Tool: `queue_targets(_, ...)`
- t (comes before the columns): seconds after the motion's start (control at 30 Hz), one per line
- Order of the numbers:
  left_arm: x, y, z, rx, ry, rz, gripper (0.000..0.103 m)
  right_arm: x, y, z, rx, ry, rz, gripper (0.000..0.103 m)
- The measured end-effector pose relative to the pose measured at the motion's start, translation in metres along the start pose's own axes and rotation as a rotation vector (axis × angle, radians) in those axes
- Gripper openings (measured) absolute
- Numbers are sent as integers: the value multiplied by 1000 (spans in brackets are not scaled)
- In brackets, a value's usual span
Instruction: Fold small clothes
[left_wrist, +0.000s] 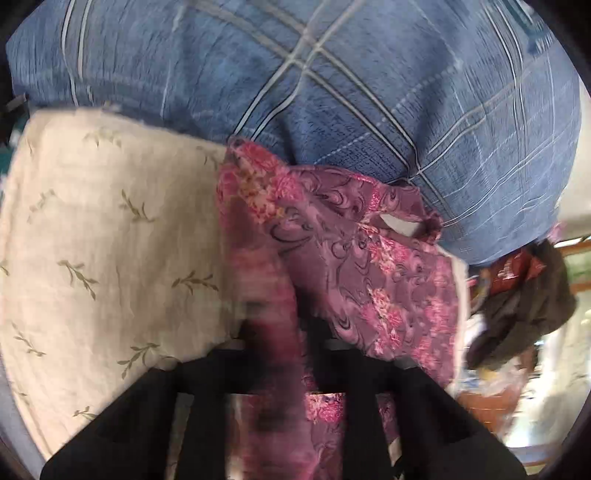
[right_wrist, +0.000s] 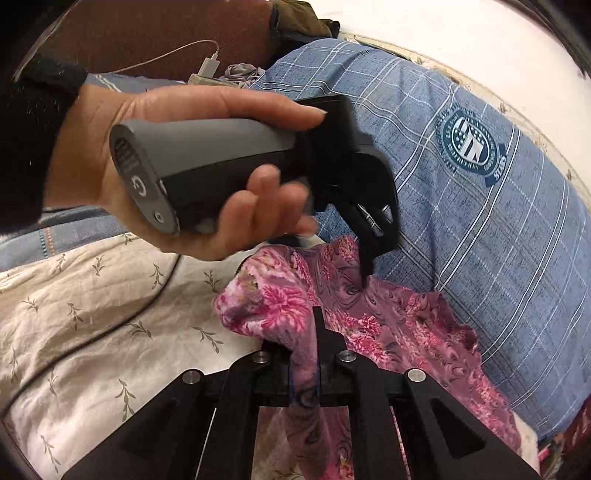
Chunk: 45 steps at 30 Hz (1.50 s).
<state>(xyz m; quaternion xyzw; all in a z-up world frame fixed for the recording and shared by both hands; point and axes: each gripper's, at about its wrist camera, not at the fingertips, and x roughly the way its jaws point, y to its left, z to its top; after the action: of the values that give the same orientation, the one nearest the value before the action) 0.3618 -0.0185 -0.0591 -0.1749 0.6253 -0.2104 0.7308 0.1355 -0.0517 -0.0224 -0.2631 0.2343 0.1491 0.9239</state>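
Observation:
A small pink and purple floral garment lies crumpled on the cream leaf-print sheet, against a blue plaid pillow. My left gripper is shut on a fold of the garment, which runs blurred between its fingers. In the right wrist view a hand holds that left gripper, whose tips pinch the garment's far edge. My right gripper is shut on the near edge, and the cloth hangs down between its fingers.
A heap of dark brown and red clothes lies at the right. A white charger and cable rest on a brown surface at the back. A black cord trails over the sheet. The pillow bears a round crest.

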Motion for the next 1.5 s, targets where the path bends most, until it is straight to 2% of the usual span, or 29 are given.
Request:
queue_targets(0.1,-15,-17,-6,44,-61,31,7,-8,-11,-1,60,-8,32,6)
queue_targets(0.33,-51,-62,-15,73,-140,-9,7,-46,-63,-10,253,-45,78,6)
queue_targets(0.47,-55,-110,-20,119,-169,-8,7,-69,-98,-24,378,-50,93,6)
queue_targets(0.6,-44,-161,-25,170,-174,-11,7,-93,-142,-54,532,-50,99,6)
queue_targets(0.87,14,-249,-46,229,-135,-23,7,-127,-213,-133,790,-26,110,6)
queue_targets(0.97,53,-278,-56,248,-82,-24,7,-135,-230,-165,881,-4,120,6)
queue_targets(1.13,125,-295,-68,225,20,27,8,-127,-245,-219,1048,70,173,7)
queue_targets(1.2,145,-291,-73,181,55,47,8,-118,-250,-240,1135,105,232,10)
queue_targets(1.23,145,-290,-75,170,48,43,11,-116,-253,-249,1175,121,245,19)
queue_targets(1.3,132,-287,-75,169,50,-3,16,-120,-259,-262,1232,119,273,20)
queue_targets(1.37,101,-276,-73,161,31,-110,20,-132,-268,-269,1245,116,294,28)
queue_targets(1.4,83,-269,-72,165,-2,-135,29,-142,-275,-269,1241,99,281,29)
queue_targets(1.43,66,-261,-71,167,-41,-148,47,-153,-285,-269,1236,62,260,31)
queue_targets(1.47,44,-248,-71,164,-101,-150,57,-160,-293,-267,1234,34,241,33)
queue_targets(1.5,28,-235,-69,157,-151,-135,66,-166,-304,-264,1237,3,220,43)
